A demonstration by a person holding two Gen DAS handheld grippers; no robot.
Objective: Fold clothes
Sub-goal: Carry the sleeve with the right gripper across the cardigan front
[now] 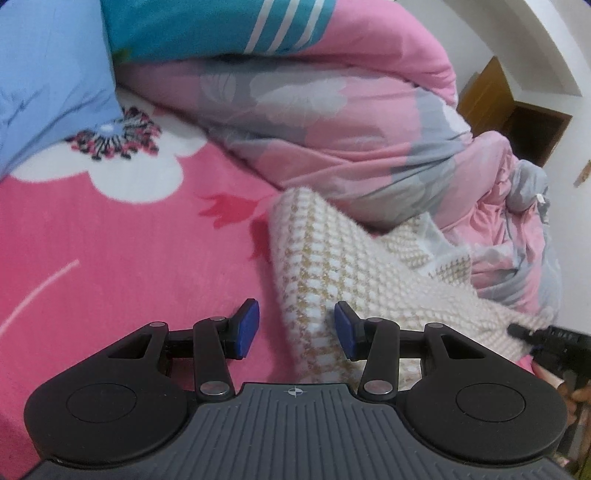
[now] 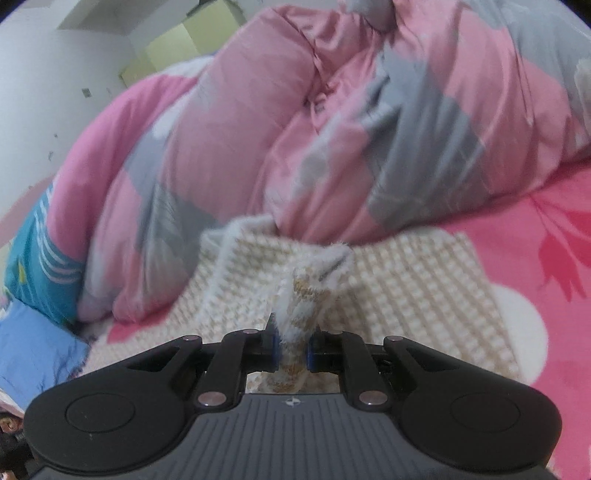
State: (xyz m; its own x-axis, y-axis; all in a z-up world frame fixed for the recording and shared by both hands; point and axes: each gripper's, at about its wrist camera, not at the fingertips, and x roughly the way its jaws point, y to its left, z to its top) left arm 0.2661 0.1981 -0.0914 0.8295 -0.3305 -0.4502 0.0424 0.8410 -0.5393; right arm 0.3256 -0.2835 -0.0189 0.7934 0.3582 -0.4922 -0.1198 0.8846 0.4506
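A: Item one, the garment?

B: Cream knitted sweater (image 2: 413,295), waffle texture with tan flecks, fuzzy white edging. It lies on the pink floral blanket (image 1: 92,266), its far edge against the heaped pink-and-grey quilt (image 1: 332,122).

A: Right gripper?

B: Right gripper (image 2: 291,345): blue pads drawn close together, a bunched fold of the sweater pinched between them. The fold rises from between the fingers as a narrow ridge, and the rest of the knit spreads flat on both sides beyond it.

A: Left gripper?

B: Left gripper (image 1: 295,328): jaws spread wide, nothing held. The left blue pad (image 1: 246,328) sits over bare blanket, just beside the sweater's near edge; the right pad sits over the knit itself. A raised strip of the sweater (image 1: 332,258) runs into the gap between the two fingers. Whether either pad touches the cloth, I cannot tell.

A: Other entries?

B: Light blue pillow (image 1: 48,85) at the far left of the left wrist view; teal cloth with white stripes (image 1: 221,26) atop the quilt; wooden door (image 1: 487,92) in a white wall behind. The right gripper's black tip also shows at the left view's right edge, gripping the sweater.
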